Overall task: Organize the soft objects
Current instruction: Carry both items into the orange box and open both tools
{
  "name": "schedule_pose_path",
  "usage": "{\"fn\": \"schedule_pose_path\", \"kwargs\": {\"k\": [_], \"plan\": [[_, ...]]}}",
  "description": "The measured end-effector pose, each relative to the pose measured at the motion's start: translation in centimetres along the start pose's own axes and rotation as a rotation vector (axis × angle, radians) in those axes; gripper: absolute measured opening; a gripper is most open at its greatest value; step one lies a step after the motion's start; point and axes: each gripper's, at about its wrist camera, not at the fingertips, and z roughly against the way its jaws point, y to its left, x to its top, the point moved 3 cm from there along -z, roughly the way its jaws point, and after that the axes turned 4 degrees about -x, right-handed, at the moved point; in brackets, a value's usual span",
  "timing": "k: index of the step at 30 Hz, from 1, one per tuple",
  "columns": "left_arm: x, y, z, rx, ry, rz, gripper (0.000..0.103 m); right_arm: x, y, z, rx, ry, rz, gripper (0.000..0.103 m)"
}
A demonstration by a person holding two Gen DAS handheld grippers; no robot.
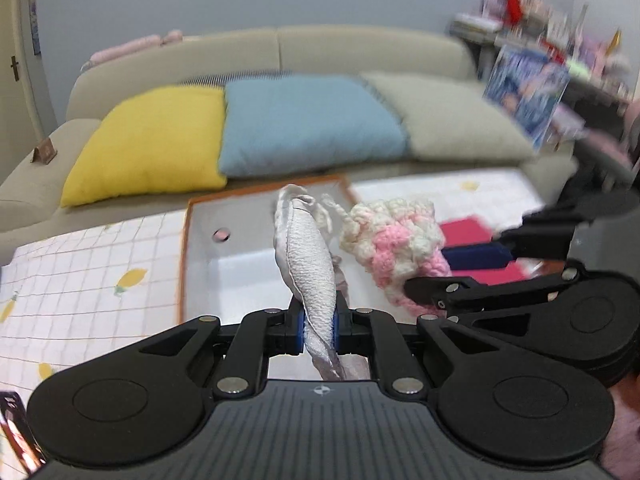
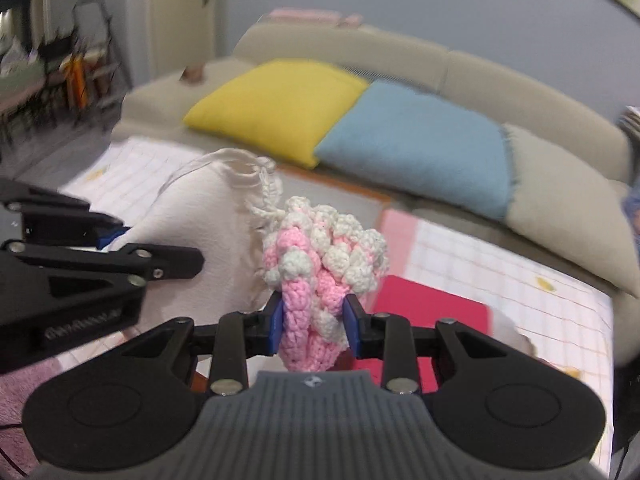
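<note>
Aloft together: left gripper (image 1: 319, 330) fingers pinch a white pouch (image 1: 310, 264), right gripper (image 2: 313, 322) fingers clamp a crocheted bundle (image 2: 326, 258); tangled cords could snag.

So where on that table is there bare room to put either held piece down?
The grey tray floor looks mostly bare left of the white pouch. The lemon-print tablecloth left of the tray is also open. It is crowded to the right: red and navy flat items lie beside the pink-and-white crochet piece and the right gripper.
</note>
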Motion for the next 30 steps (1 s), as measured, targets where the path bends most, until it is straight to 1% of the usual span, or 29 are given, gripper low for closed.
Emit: {"fn": "schedule_pose_path", "kwargs": {"k": [2, 4, 10, 12, 14, 16, 18, 23, 26, 30], "plan": [[-0.3, 0.7, -1.5, 0.006, 0.058, -0.008, 0.013, 0.5, 0.6, -2.2, 0.024, 0.057, 0.042, 0.030], [-0.6, 1.3, -2.8, -0.004, 0.127, -0.015, 0.013, 0.9, 1.2, -4.2, 0.058, 0.120, 0.070, 0.030], [-1.5, 2.6, -5.5, 0.004, 0.265, -0.062, 0.014, 1.2, 3.0, -8.7, 0.117, 0.259, 0.171, 0.030], [-1.7, 2.9, -6.2, 0.002, 0.306, -0.071, 0.014, 1.1, 3.1, -10.0, 0.135, 0.305, 0.181, 0.030], [-1.9, 3.1, -6.9, 0.005, 0.342, -0.077, 0.014, 1.1, 3.0, -11.2, 0.178, 0.350, 0.167, 0.030], [-2.1, 3.2, -7.3, 0.002, 0.367, -0.076, 0.015, 0.9, 3.0, -12.1, 0.206, 0.384, 0.151, 0.030], [-2.1, 3.6, -7.7, 0.001, 0.389, -0.071, 0.016, 0.6, 3.4, -12.4, 0.213, 0.404, 0.148, 0.030], [-2.3, 4.1, -8.3, 0.028, 0.426, -0.074, 0.018, 0.3, 3.8, -13.8, 0.263, 0.443, 0.168, 0.031], [-2.5, 4.3, -8.6, 0.046, 0.443, -0.086, 0.020, -0.2, 4.2, -14.1, 0.265, 0.458, 0.196, 0.033], [-2.7, 4.4, -9.1, 0.071, 0.452, -0.100, 0.025, -0.5, 4.1, -14.5, 0.277, 0.475, 0.178, 0.035]]}}
